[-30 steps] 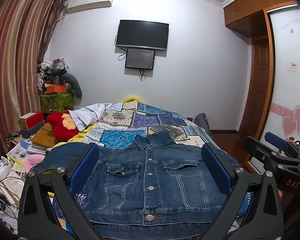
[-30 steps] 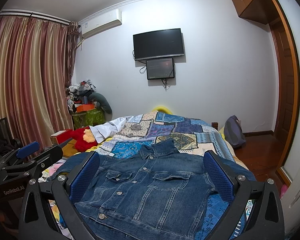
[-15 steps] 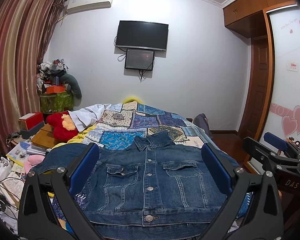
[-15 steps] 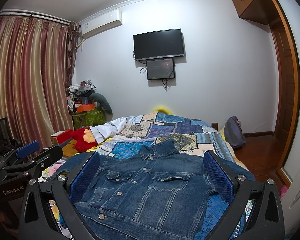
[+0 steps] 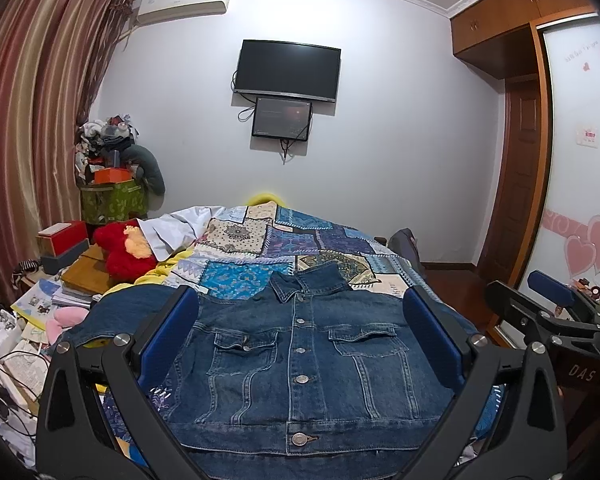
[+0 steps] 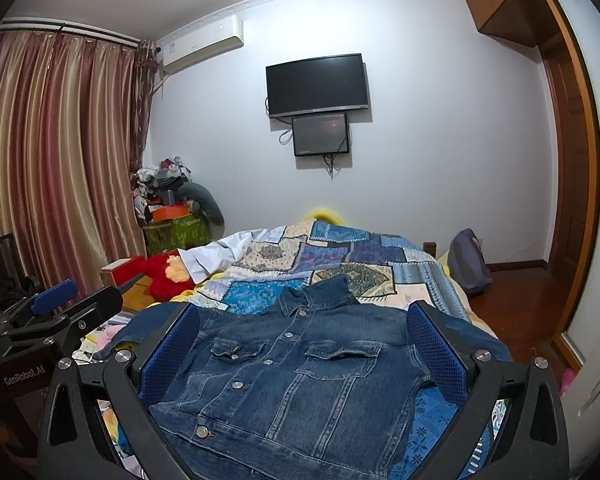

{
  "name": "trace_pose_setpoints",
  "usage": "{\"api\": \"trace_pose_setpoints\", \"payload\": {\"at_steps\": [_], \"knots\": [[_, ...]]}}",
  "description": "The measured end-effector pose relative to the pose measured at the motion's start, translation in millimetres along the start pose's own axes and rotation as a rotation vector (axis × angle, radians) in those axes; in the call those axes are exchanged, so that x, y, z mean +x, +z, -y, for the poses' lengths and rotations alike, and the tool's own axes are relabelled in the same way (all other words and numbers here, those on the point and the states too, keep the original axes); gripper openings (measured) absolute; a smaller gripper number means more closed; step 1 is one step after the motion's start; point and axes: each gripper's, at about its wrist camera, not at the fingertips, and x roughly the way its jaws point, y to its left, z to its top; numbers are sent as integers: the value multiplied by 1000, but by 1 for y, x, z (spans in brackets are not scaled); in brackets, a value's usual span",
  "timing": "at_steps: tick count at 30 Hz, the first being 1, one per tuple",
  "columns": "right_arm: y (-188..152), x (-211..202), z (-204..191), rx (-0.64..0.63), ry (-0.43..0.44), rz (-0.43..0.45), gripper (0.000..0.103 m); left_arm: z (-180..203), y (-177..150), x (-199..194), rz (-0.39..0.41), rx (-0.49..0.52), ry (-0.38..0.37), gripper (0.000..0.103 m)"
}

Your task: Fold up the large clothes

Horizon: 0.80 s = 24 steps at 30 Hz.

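**Jacket dead ahead, both hand-held grippers wide and empty**

You are holding both tools above the near end of the bed, and the dark blue buttoned denim jacket (image 5: 300, 360) is lying flat, front side up, straight in front of you on the patchwork quilt bed (image 5: 260, 248). Its long axis is running away from you: hem nearest, collar pointing toward the far wall, button line almost down the middle of the left wrist view.

Your left hand-held gripper (image 5: 300, 344) is hanging with its blue pads spread far apart, nothing between them, the jacket's body framed in the gap. Your right hand-held gripper (image 6: 304, 356) is spread just as wide and is gripping nothing either. In the right wrist view the jacket is sitting slightly skewed, hem corner toward the lower left.

One sleeve is trailing out to the left, toward the red plush toy (image 5: 120, 252) and the clutter beside the bed, so your left hand is looking nearer to it. The right side is dropping off toward the bed's edge; I am judging your right hand closer there. The other sleeve is not clearly showing.
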Motion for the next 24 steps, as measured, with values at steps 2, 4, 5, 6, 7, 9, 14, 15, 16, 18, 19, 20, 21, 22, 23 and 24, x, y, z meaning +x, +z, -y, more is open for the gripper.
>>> {"api": "trace_pose_setpoints", "payload": {"at_steps": [2,4,5,6,7,9,14,15,16,18,19,20,21,22,23,24], "knots": [[1,2,-2,-4,-2,-4,103,-3,1,3,-1,0,2,103],[2,8,-4,-10,-1,-11,103,-8,0,6,-2,3,13,103],[3,12,-5,-11,0,-15,103,-11,1,9,-5,4,19,103],[5,16,-5,-13,1,-19,103,-15,2,12,-8,4,25,103],[5,21,-6,-16,1,-24,103,-20,3,16,-13,0,34,103],[6,31,-9,-27,4,-34,103,-32,5,22,-14,-13,57,103],[12,71,-22,-60,31,-54,103,-70,12,44,-38,-42,132,103],[13,81,-25,-71,39,-58,103,-78,13,48,-42,-47,155,103],[14,96,-30,-85,47,-68,103,-87,16,53,-47,-49,182,103],[16,117,-37,-105,65,-86,103,-103,19,58,-51,-48,228,103],[16,126,-40,-111,72,-94,103,-112,22,62,-53,-44,258,103],[16,139,-45,-121,82,-108,103,-122,24,65,-51,-34,294,103],[16,151,-48,-127,95,-119,103,-130,26,69,-50,-24,325,103],[17,163,-51,-131,107,-132,103,-139,28,74,-54,-12,364,103],[16,172,-54,-133,112,-142,103,-148,28,81,-64,-3,400,103],[16,188,-58,-135,127,-164,103,-159,28,89,-81,2,429,103]]}}
